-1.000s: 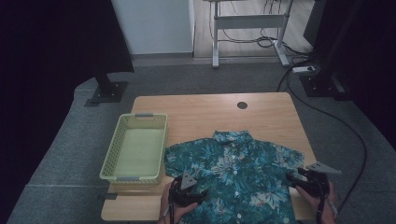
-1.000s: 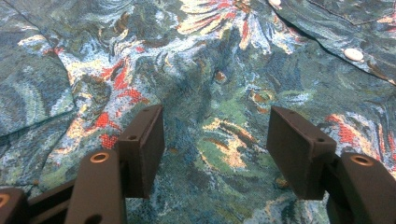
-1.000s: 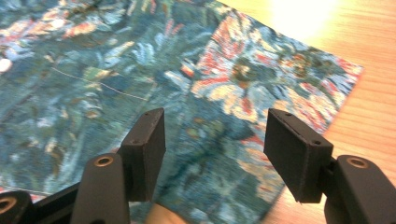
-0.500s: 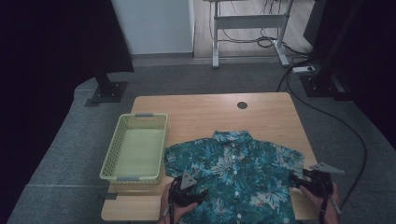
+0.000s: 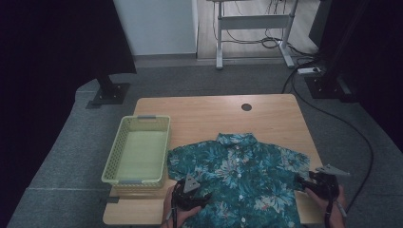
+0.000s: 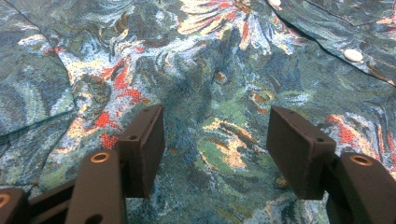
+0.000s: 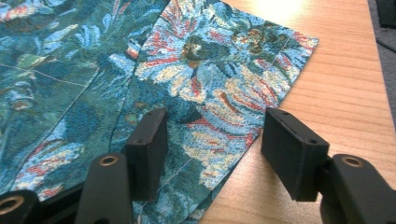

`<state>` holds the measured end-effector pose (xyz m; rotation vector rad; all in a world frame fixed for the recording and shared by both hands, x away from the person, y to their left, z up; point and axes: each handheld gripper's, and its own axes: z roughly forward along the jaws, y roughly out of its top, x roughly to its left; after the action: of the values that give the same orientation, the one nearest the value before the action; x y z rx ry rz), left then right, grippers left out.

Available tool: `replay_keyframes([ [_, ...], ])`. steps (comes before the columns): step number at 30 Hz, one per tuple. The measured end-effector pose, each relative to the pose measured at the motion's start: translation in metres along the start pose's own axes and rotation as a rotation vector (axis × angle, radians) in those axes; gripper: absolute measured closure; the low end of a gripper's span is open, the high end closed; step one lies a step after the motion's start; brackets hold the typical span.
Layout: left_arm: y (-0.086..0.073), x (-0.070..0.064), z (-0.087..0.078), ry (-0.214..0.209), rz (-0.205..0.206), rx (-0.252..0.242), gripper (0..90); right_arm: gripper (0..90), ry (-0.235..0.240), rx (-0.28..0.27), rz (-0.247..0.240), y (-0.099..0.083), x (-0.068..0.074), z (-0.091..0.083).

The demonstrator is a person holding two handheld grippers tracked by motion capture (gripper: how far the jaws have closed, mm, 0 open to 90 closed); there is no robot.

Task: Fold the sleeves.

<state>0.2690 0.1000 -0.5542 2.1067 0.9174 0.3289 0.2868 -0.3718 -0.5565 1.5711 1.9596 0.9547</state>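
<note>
A yellow-green basket sits on the left side of the wooden table. Just beside it, to the right, a blue flower shirt lies flat on the table with its collar pointing away from the person. It covers the near middle of the table and hangs a little over the near edge.

The left gripper is held in a hand over the lower left part of the shirt. In the left gripper view, its two black jaws are spread wide apart, with only shirt cloth between them and nothing pinched. A white button shows at the top right there.

The right gripper is at the right sleeve of the shirt, near the right edge of the table. In the right gripper view, its jaws are also spread wide. One jaw is over the sleeve, the other is over the bare wood, and the sleeve edge lies between them
</note>
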Motion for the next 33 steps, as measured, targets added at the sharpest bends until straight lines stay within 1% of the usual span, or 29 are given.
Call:
replay_keyframes([
  [2, 0.0, 0.0, 0.0, 0.0, -0.001, 0.0, 37.2, 44.9, -0.017, 0.004, -0.008, 0.001, 0.001, 0.001],
  [5, 0.0, 0.0, 0.0, 0.003, 0.002, 0.001, 37.2, 50.4, -0.055, 0.016, -0.01, 0.005, 0.002, 0.003],
  [7, 0.0, -0.001, 0.0, 0.005, 0.006, 0.002, 37.2, 52.9, -0.066, 0.02, -0.009, 0.007, 0.003, 0.005],
  [9, 0.0, -0.001, 0.0, 0.008, 0.011, 0.004, 37.2, 57.3, -0.068, 0.024, -0.009, 0.009, 0.003, 0.006],
  [12, 0.0, -0.002, 0.0, 0.012, 0.012, 0.003, 37.2, 63.4, -0.067, 0.033, -0.007, 0.011, 0.002, 0.006],
  [19, 0.0, -0.003, 0.001, 0.022, 0.027, 0.008, 37.2, 77.9, -0.06, 0.079, 0.002, 0.018, 0.004, 0.008],
  [22, 0.0, -0.003, 0.001, 0.024, 0.028, 0.008, 37.2, 83.0, -0.053, 0.08, 0.006, 0.018, 0.004, 0.008],
  [24, 0.0, -0.003, 0.001, 0.023, 0.027, 0.008, 37.2, 84.6, -0.047, 0.076, 0.01, 0.017, 0.003, 0.008],
  [26, 0.0, -0.003, 0.001, 0.022, 0.027, 0.008, 37.2, 85.7, -0.04, 0.069, 0.027, 0.017, 0.002, 0.008],
  [33, 0.0, -0.003, 0.001, 0.021, 0.024, 0.008, 37.2, 86.5, -0.025, 0.045, 0.061, 0.014, 0.0, 0.007],
])
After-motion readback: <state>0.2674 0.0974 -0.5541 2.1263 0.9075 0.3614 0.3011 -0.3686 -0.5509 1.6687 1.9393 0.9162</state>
